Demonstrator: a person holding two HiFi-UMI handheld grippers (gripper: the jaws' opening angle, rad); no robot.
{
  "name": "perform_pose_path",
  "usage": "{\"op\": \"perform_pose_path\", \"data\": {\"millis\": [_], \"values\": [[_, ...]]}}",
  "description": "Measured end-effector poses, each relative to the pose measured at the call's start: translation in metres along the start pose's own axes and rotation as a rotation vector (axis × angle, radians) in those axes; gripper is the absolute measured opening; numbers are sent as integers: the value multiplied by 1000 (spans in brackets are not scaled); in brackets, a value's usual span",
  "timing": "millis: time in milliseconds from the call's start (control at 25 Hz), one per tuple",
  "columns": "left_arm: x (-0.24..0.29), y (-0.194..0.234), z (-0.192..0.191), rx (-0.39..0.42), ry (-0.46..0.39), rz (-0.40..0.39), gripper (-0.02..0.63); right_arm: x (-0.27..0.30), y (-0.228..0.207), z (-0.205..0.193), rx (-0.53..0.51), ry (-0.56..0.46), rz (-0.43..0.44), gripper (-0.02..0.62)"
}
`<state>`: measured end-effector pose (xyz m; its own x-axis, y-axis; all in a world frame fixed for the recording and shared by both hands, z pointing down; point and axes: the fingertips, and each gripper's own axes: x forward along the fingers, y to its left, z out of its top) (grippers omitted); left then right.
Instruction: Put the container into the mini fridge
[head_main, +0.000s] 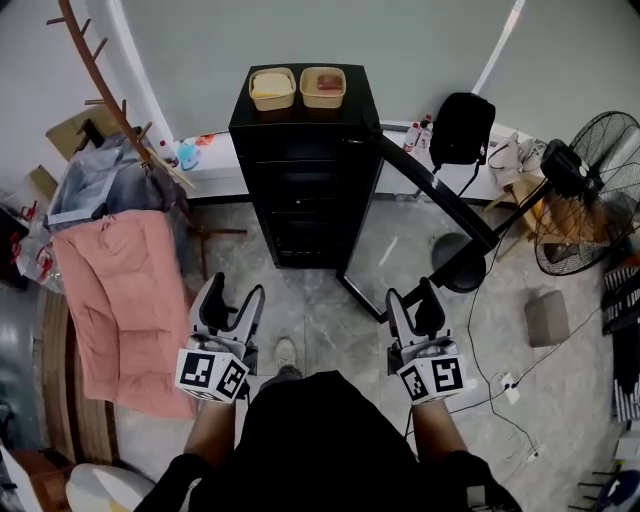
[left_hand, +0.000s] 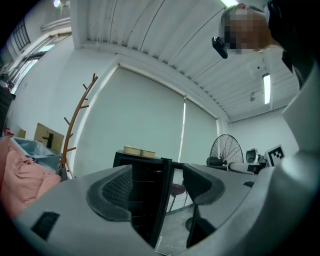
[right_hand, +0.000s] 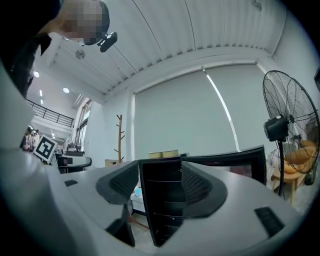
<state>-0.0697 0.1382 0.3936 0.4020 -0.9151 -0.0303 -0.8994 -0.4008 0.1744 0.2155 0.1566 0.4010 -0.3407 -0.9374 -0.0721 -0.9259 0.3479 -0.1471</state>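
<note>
Two beige containers stand side by side on top of the black mini fridge (head_main: 300, 190): the left container (head_main: 272, 88) holds something yellow, the right container (head_main: 323, 86) something reddish. The fridge door (head_main: 430, 195) is swung wide open to the right and the dark shelves show. My left gripper (head_main: 231, 300) and right gripper (head_main: 414, 298) are held level over the floor, well short of the fridge, both open with nothing between the jaws. The left gripper view shows the left gripper (left_hand: 157, 182) aimed at the fridge (left_hand: 145, 200) with the containers (left_hand: 138, 151) on top. The right gripper (right_hand: 155, 182) frames the fridge (right_hand: 162, 210) too.
A wooden coat rack (head_main: 105, 95) and a pink cloth (head_main: 120, 300) over a rack stand at the left. At the right are a standing fan (head_main: 590, 190), a black bag (head_main: 462, 128) on a low ledge, cables and a power strip (head_main: 505, 385) on the floor.
</note>
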Motion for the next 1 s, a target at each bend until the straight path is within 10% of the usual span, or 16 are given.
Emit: {"op": "perform_pose_path", "data": {"millis": [1000], "values": [[105,138,24,-15,27,-162,328,178,60,1,104,-62,-16,259]]}}
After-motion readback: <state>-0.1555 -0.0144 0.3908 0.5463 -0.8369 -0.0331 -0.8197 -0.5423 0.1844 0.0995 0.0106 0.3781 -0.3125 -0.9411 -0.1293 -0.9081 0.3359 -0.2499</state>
